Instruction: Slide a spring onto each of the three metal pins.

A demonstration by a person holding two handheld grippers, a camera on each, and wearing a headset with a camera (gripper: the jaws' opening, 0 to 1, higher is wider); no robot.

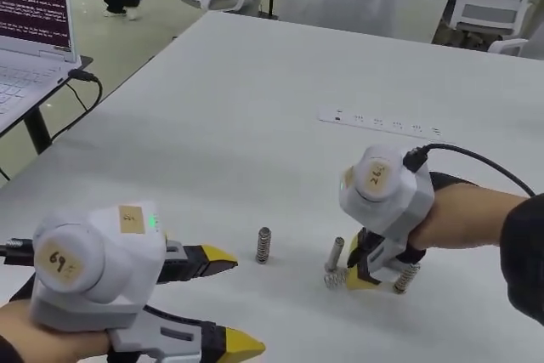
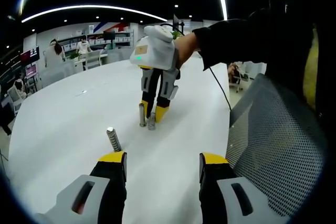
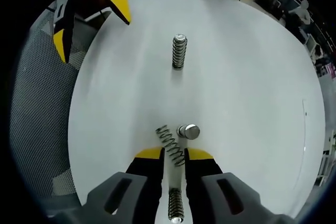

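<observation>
- Right gripper view: a loose spring (image 3: 169, 142) lies tilted at lower centre, pinched between the right gripper's (image 3: 174, 155) jaws, just beside a bare pin (image 3: 188, 131).
- A spring-covered pin (image 3: 179, 51) stands at upper centre.
- Left gripper view: the left gripper (image 2: 163, 163), at the bottom, has its jaws spread.
</observation>
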